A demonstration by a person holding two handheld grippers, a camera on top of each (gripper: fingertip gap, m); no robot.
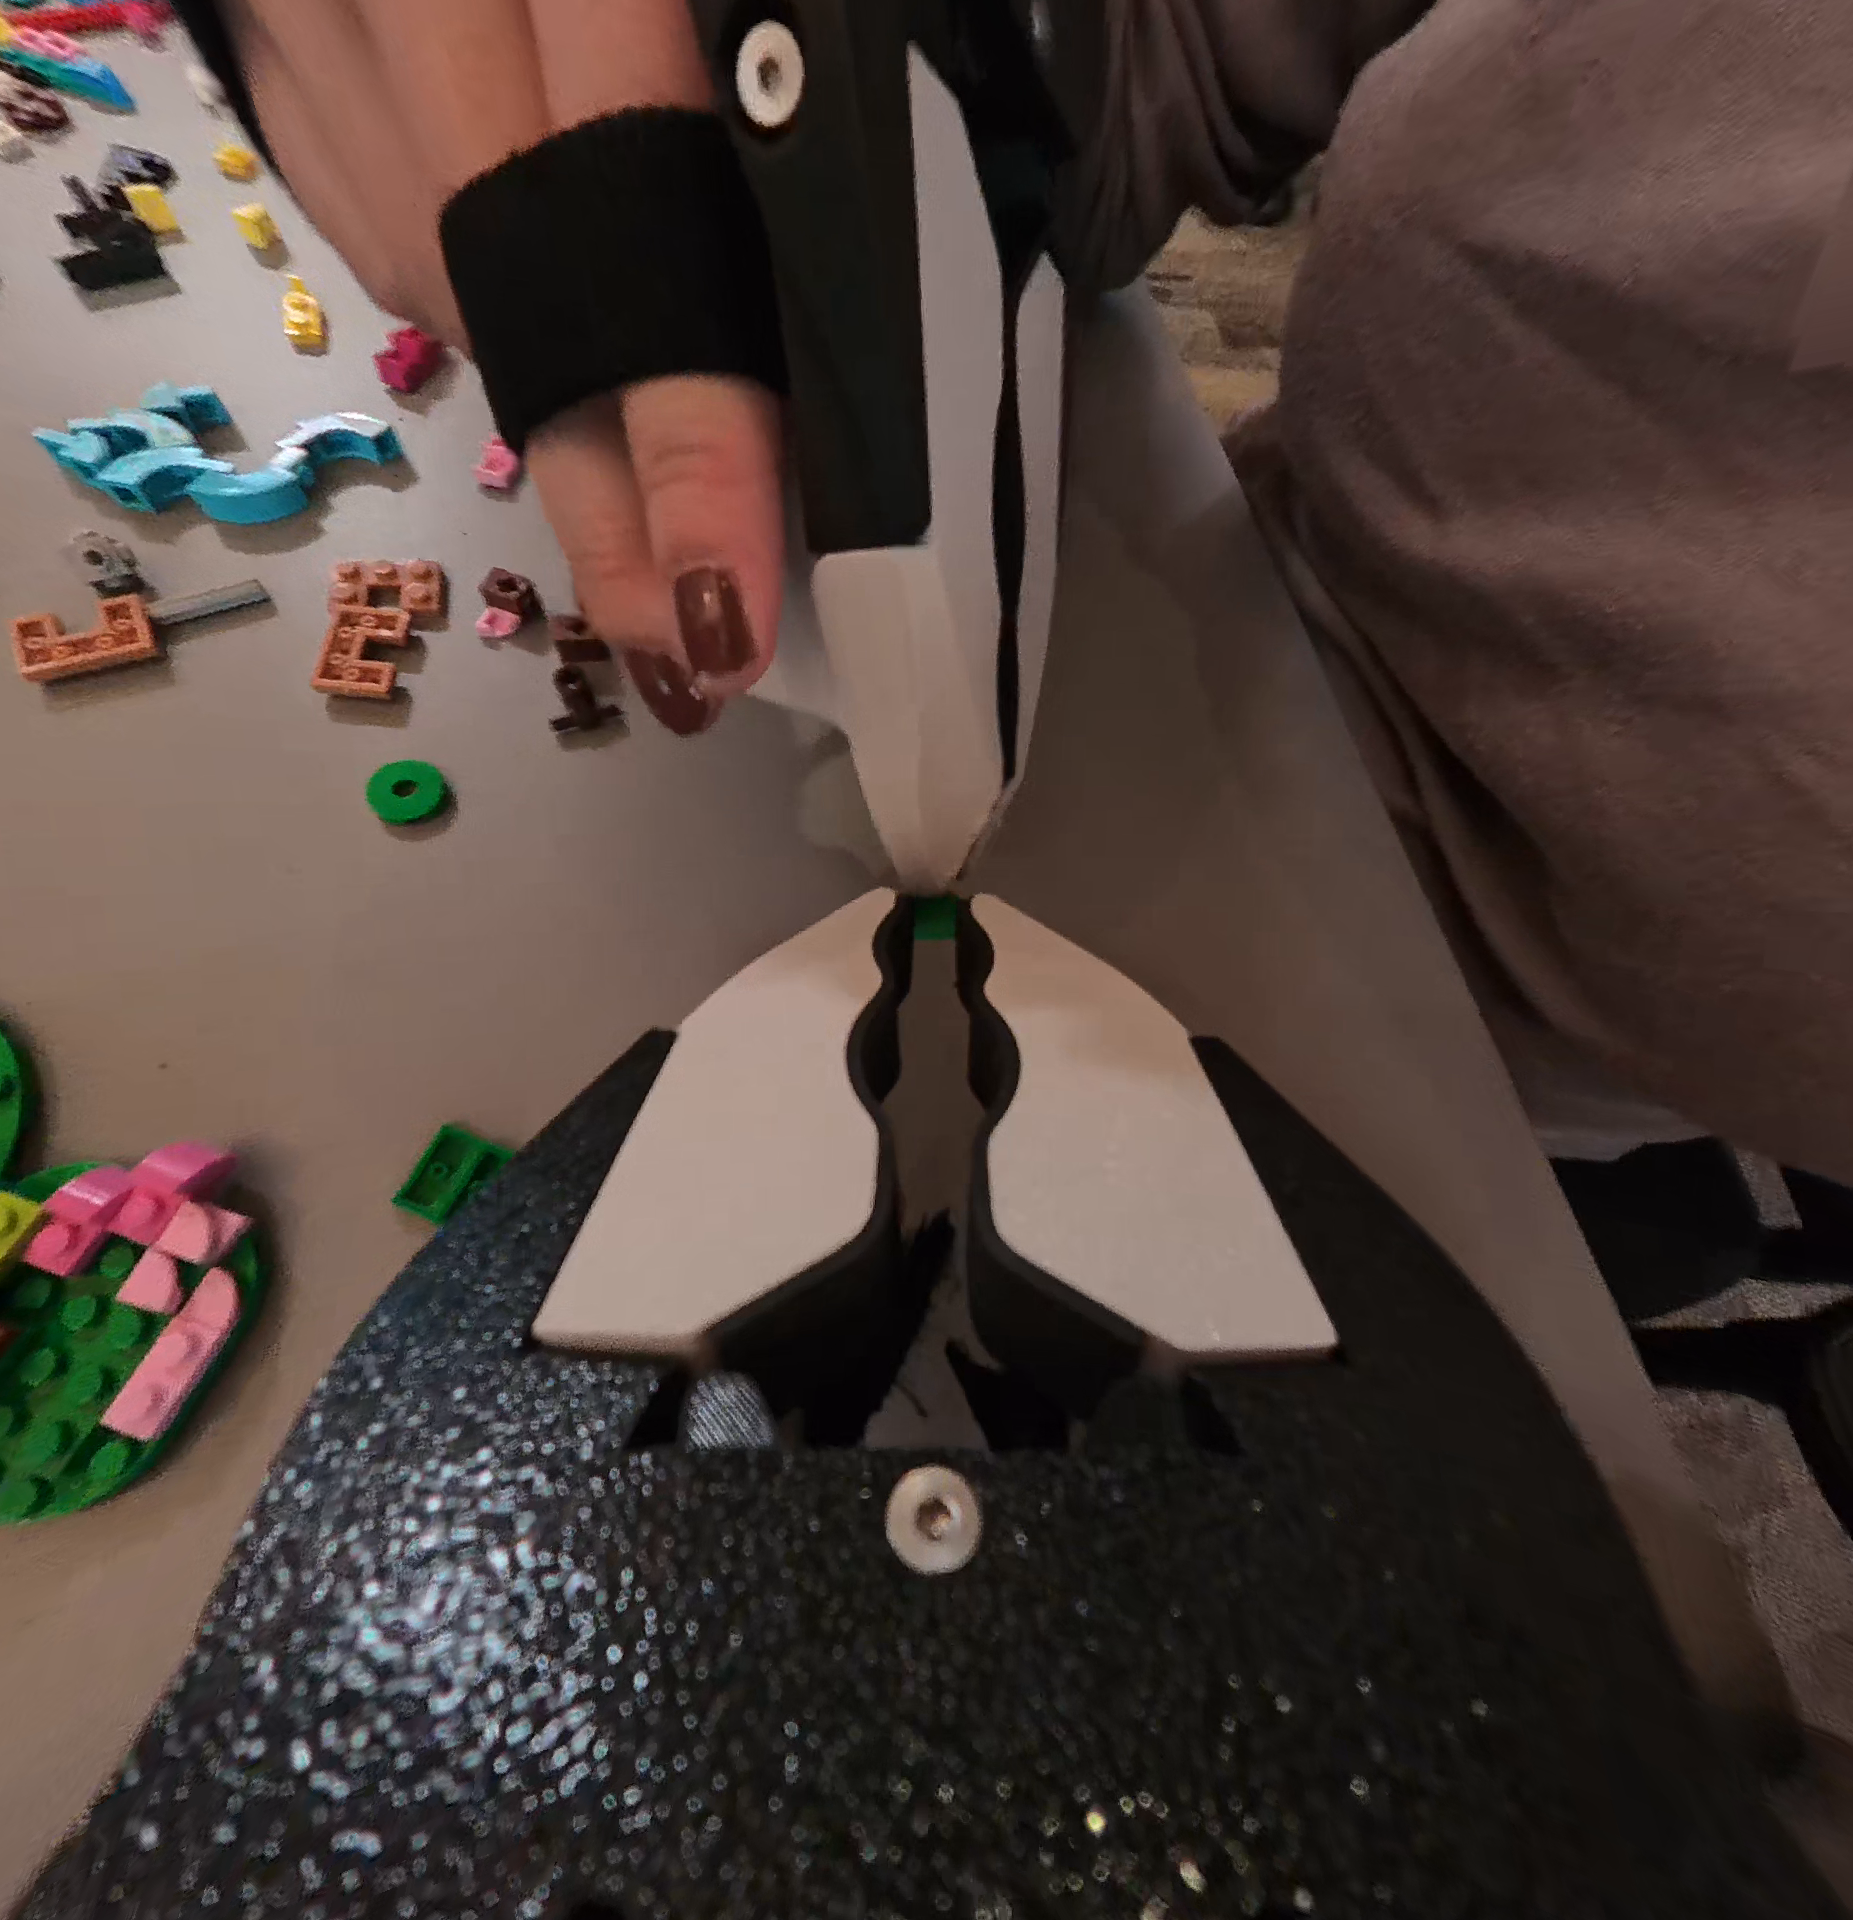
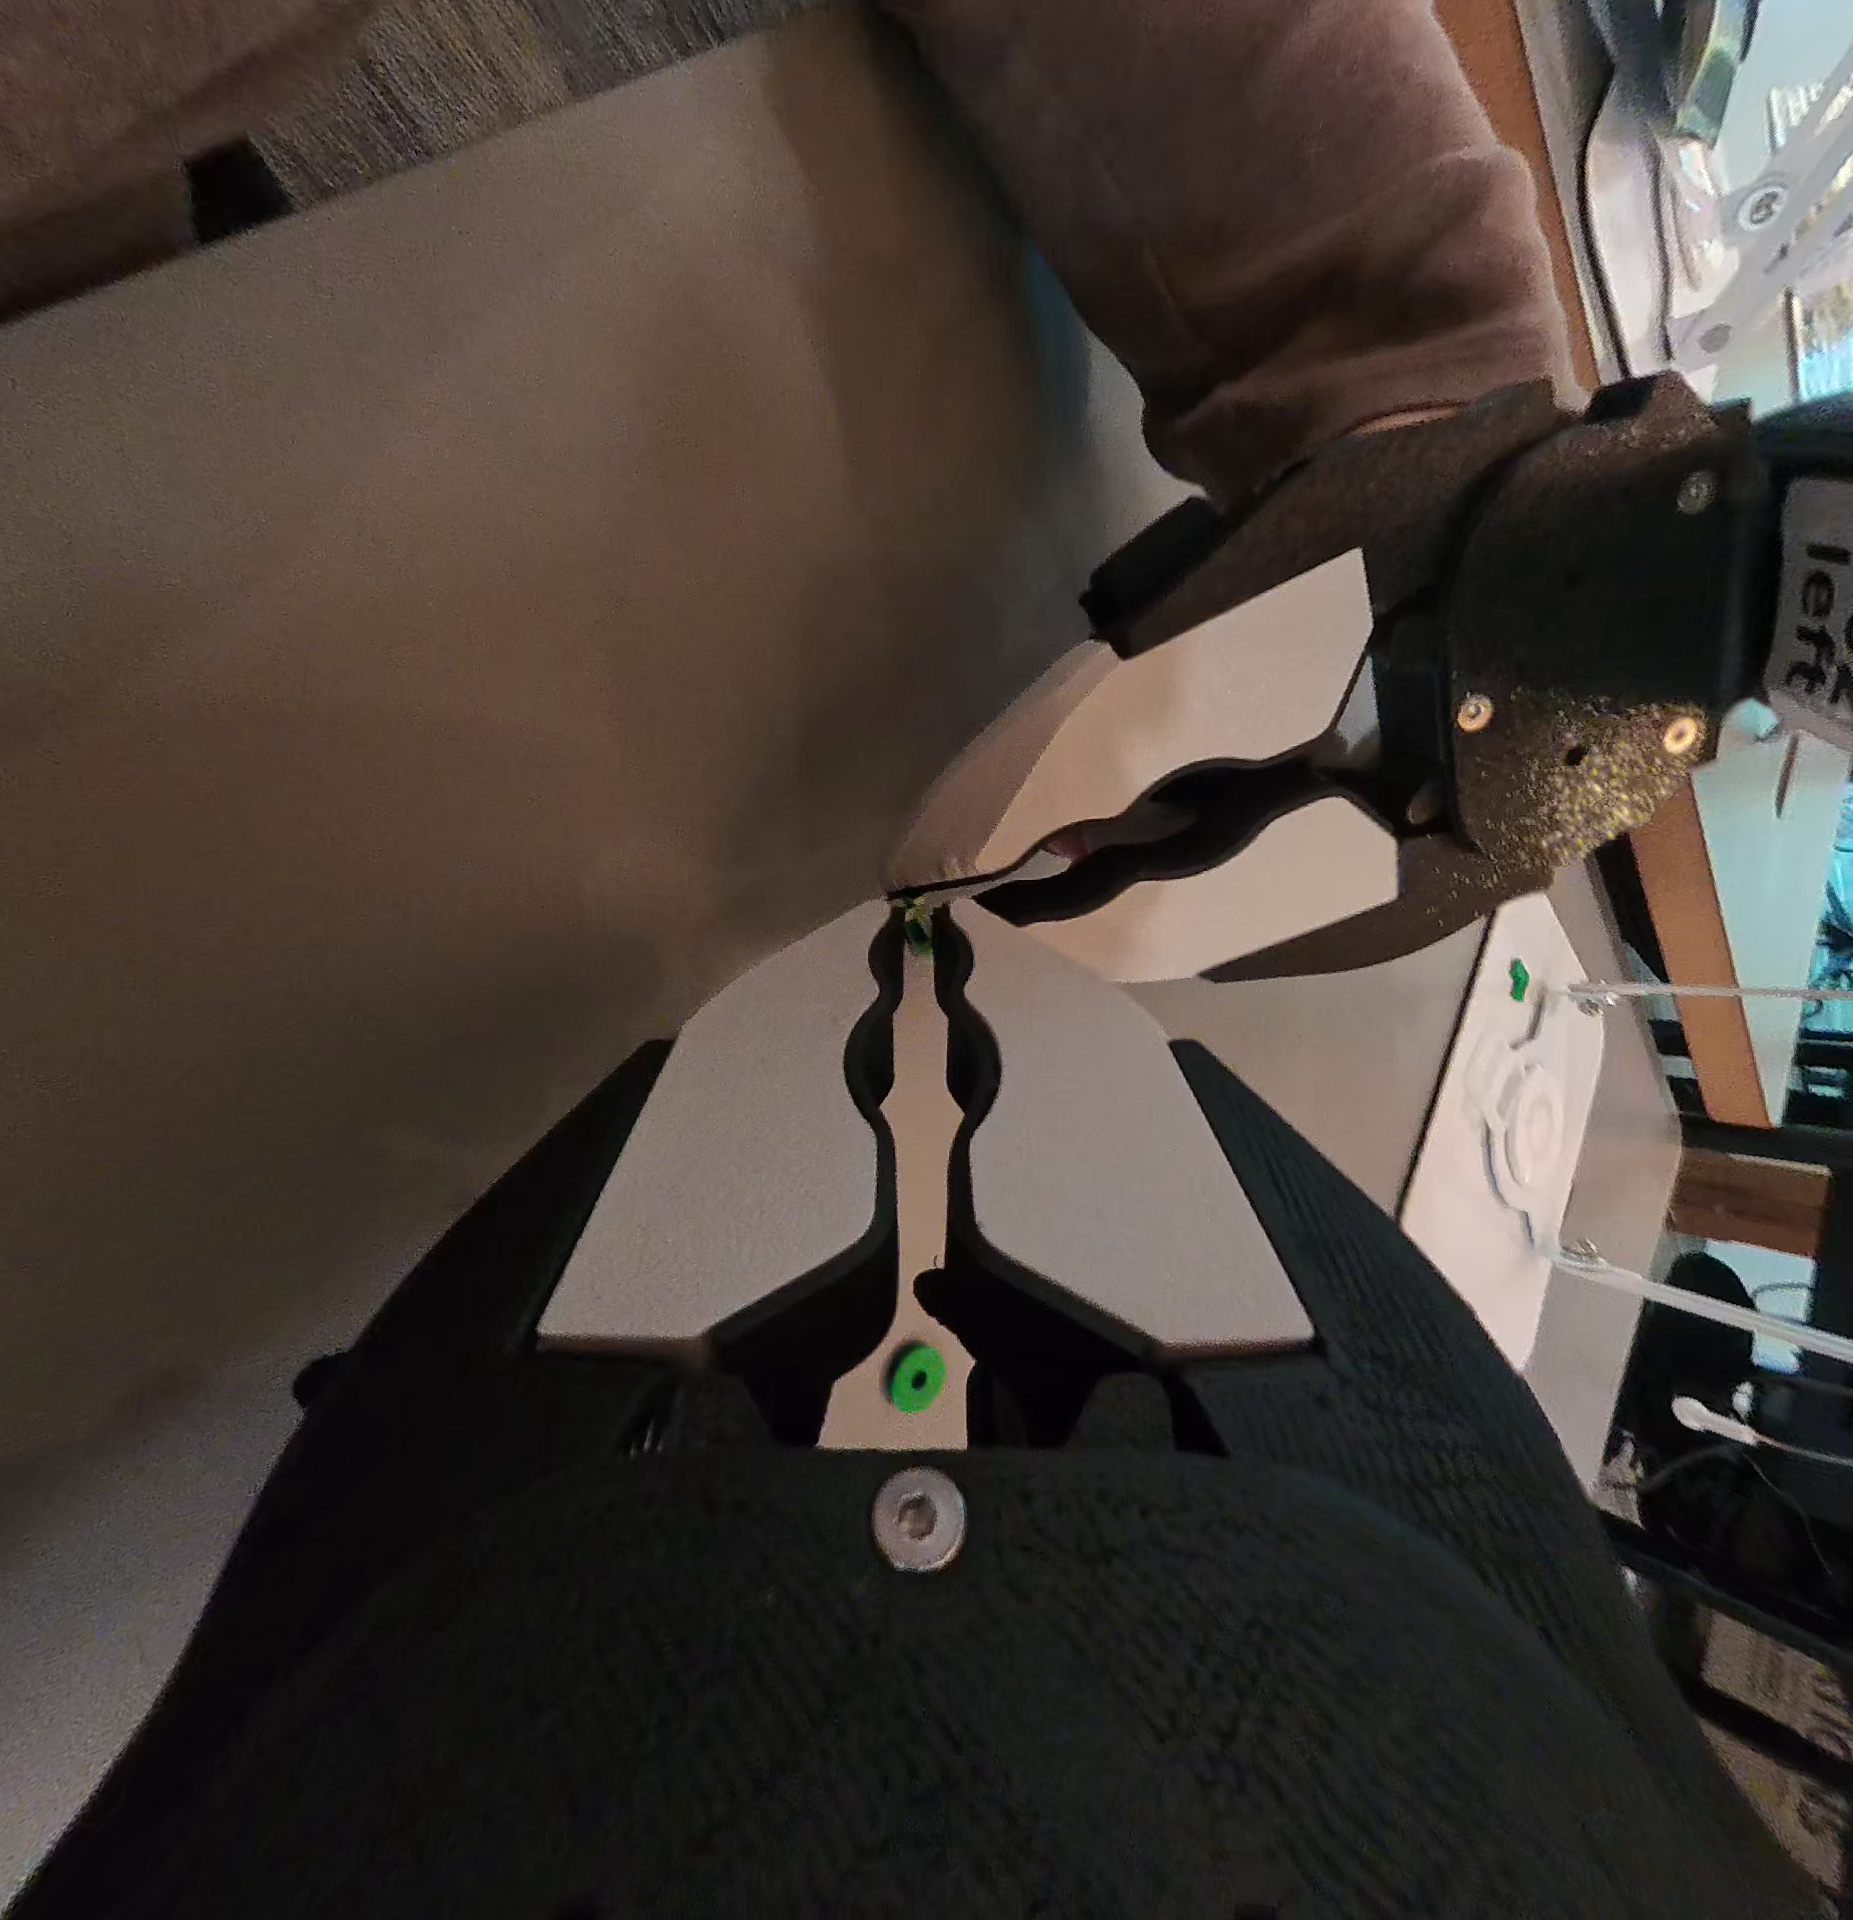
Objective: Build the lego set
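My left gripper (image 1: pixel 937 916) is shut on a small green lego piece (image 1: pixel 938 921), held in the air above the grey table (image 1: pixel 589 935). My right gripper (image 1: pixel 941 878) comes down from above, and its tips meet mine on the same piece. In the right wrist view, my right gripper (image 2: pixel 917 923) is shut on the green piece (image 2: pixel 916 930), and the left gripper (image 2: pixel 932 891) reaches in from the right, tip to tip. I cannot tell whether this is one piece or two joined pieces.
A green baseplate with pink bricks (image 1: pixel 91 1351) lies at the left. A green round plate (image 1: pixel 410 793), a small green plate (image 1: pixel 449 1169), teal curved bricks (image 1: pixel 215 462), brown plates (image 1: pixel 371 634) and other loose pieces lie on the table. The person's sleeve (image 1: pixel 1576 623) is at the right. About 9 centimeters separates my left fingertips from the small green plate (image 1: pixel 449 1169).
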